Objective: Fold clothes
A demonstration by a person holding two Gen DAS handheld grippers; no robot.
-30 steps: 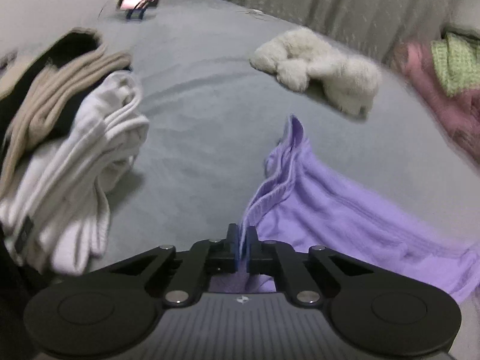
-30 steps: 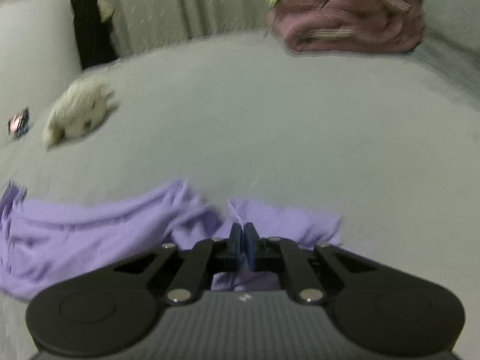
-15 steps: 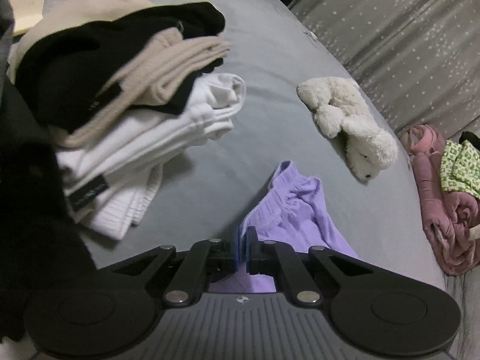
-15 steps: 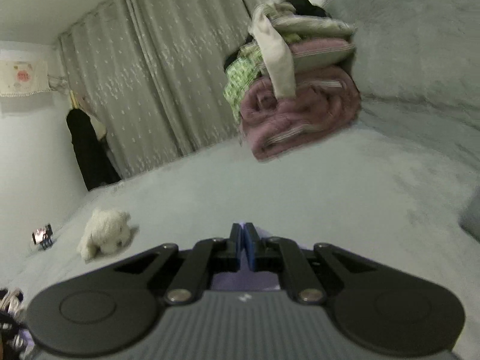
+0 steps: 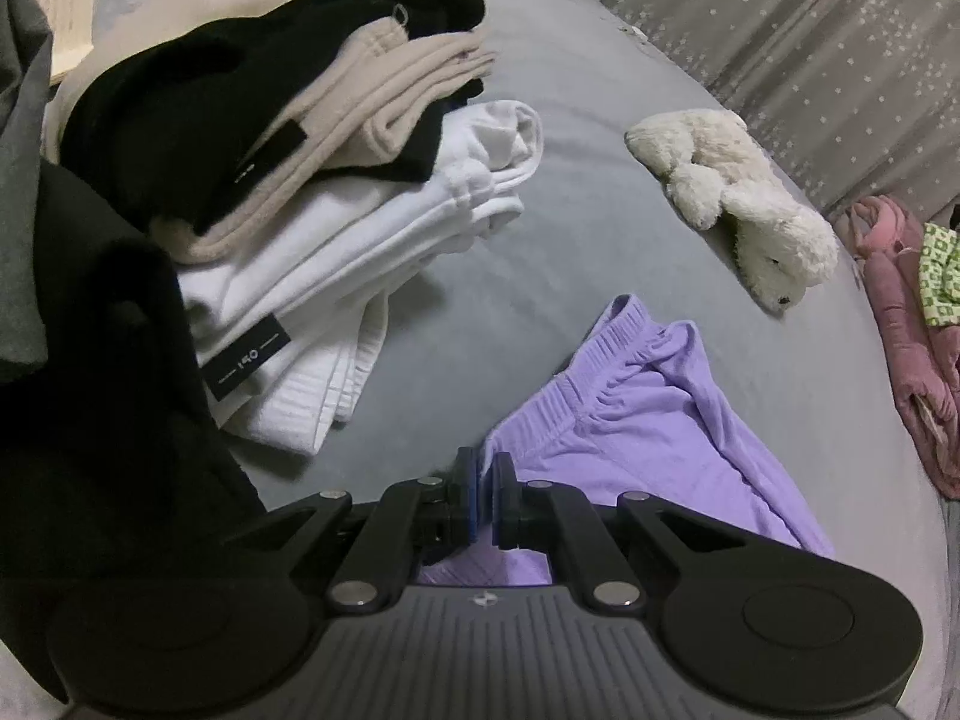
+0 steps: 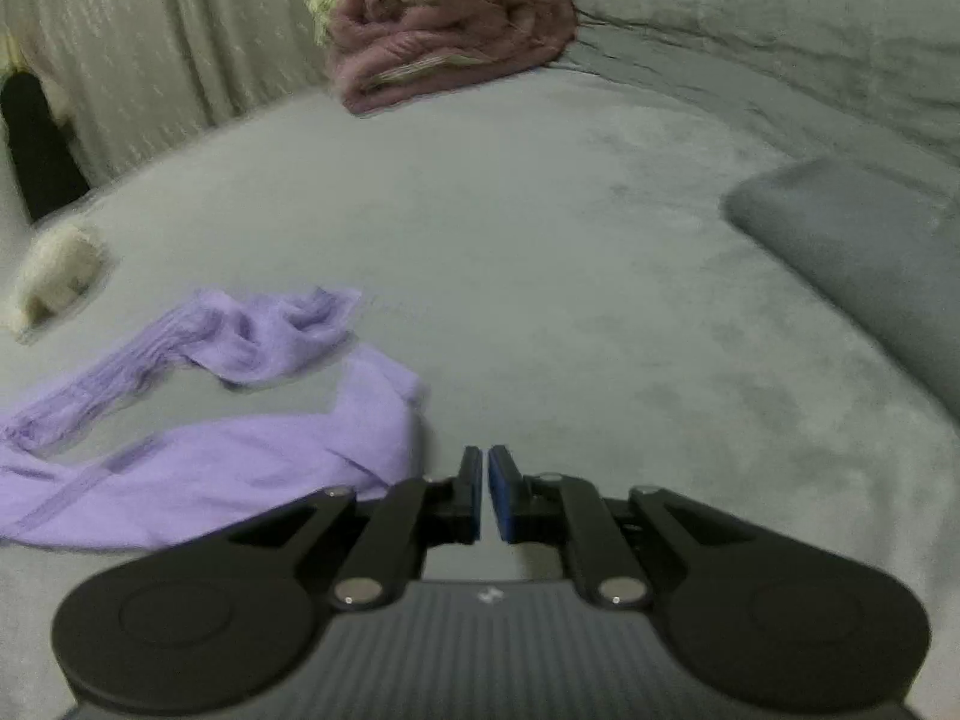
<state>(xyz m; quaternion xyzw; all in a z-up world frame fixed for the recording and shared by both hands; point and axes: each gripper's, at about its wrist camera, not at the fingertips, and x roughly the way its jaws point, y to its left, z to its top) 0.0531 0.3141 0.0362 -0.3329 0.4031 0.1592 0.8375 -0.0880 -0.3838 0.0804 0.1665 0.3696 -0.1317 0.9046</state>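
A purple garment (image 5: 636, 438) with an elastic waistband lies on the grey bed (image 5: 540, 276). My left gripper (image 5: 486, 480) is shut on the waistband's near corner, low over the sheet. In the right wrist view the same purple garment (image 6: 210, 468) lies spread in two long legs to the left of my right gripper (image 6: 485, 483). Its jaws are opening with a narrow gap, nothing is between them, and the cloth's nearest edge lies just left of the left finger.
A pile of folded white, beige and black clothes (image 5: 312, 180) lies left of the left gripper. A white plush toy (image 5: 738, 192) lies further back, with a pink blanket stack (image 6: 450, 42) by the curtain. A grey pillow (image 6: 852, 240) sits at right.
The right gripper has let go of the purple garment's leg, which now lies on the bed to its left. The left gripper rolled, shifted sideways and kept its hold on the waistband.
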